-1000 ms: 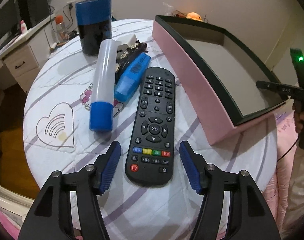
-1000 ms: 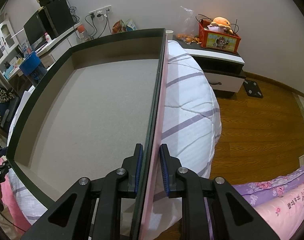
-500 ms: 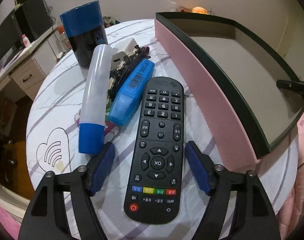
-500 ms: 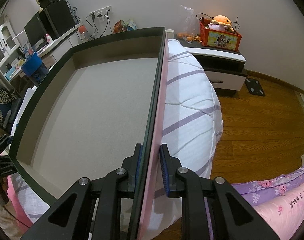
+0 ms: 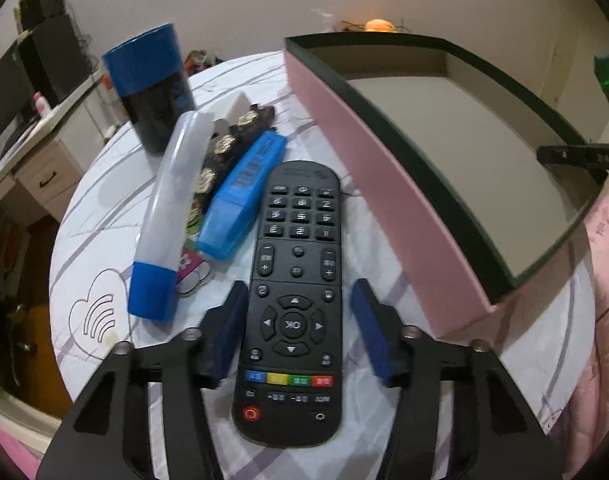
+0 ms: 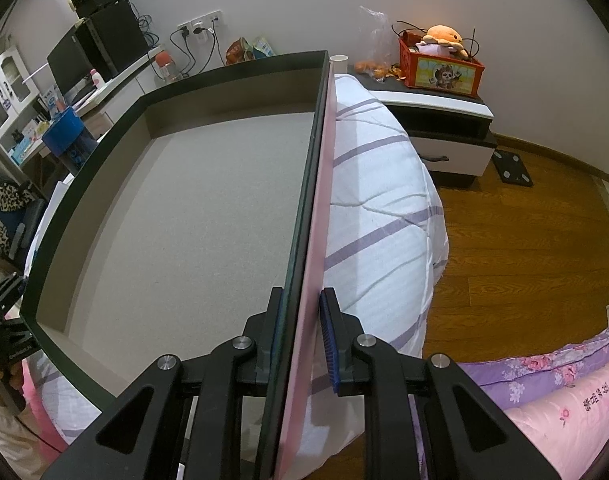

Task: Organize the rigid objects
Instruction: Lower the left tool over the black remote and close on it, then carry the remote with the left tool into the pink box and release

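- The left tongs (image 5: 298, 330) straddle the lower half of a black remote control (image 5: 294, 300) at the bottom centre of the left wrist view; their jaws are closing with the remote between them, the left pad close against its edge and a gap showing on the right.
- The remote lies flat on a white quilt with purple stripes (image 5: 104, 208) that covers a bed, power button nearest the camera.
- Left of the remote lie a blue case (image 5: 242, 196), a strip of dark ornaments (image 5: 224, 148) and a frosted tube with a blue cap (image 5: 164, 220), side by side.
- A dark cylinder with a blue lid (image 5: 152, 84) stands upright at the upper left.
- A pink box with a dark rim (image 5: 368, 160) fills the right of the frame, its grey inside bare.
- In the right wrist view, the right tongs (image 6: 300, 336) are clamped on that box's right-hand wall (image 6: 310, 216), one pad inside, one outside.
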A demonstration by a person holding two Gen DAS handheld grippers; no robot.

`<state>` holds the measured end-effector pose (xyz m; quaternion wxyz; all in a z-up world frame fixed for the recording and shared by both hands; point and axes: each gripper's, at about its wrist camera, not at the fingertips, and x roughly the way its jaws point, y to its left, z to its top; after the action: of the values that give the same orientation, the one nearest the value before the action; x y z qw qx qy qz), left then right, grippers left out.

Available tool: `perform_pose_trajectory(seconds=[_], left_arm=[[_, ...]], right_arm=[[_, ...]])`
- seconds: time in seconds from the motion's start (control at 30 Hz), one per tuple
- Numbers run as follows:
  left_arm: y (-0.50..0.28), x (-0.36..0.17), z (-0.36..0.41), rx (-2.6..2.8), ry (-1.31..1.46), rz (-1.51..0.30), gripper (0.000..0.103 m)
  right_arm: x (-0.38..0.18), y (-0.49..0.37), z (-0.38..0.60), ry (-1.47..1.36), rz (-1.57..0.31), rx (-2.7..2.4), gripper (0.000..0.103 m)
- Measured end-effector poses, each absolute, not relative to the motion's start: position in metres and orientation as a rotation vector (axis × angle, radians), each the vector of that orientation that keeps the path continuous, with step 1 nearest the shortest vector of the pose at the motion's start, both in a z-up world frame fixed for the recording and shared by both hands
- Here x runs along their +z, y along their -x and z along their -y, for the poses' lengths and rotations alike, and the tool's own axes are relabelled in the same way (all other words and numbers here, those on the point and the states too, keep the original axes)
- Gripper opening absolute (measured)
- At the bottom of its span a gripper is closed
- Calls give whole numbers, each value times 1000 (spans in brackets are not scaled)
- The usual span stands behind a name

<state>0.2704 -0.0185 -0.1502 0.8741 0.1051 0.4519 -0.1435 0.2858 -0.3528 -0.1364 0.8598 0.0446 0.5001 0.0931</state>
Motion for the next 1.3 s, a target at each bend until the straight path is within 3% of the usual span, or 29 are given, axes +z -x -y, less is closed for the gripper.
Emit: perform_pose_trajectory(seconds=[0.47, 0.6, 0.67, 1.3], left_arm=[[-279, -151, 24, -326, -217, -961, 45], [-281, -151, 22, -334, -200, -972, 50], [-280, -151, 24, -309, -198, -962, 44], [-258, -114, 14, -209, -203, -867, 44]], right_arm=[[-135, -285, 351, -86, -1055, 192, 19], [-135, -285, 350, -82, -1055, 189, 19], [-136, -284, 349, -81, -1055, 187, 19], [-134, -278, 342, 0, -1051, 162, 16]])
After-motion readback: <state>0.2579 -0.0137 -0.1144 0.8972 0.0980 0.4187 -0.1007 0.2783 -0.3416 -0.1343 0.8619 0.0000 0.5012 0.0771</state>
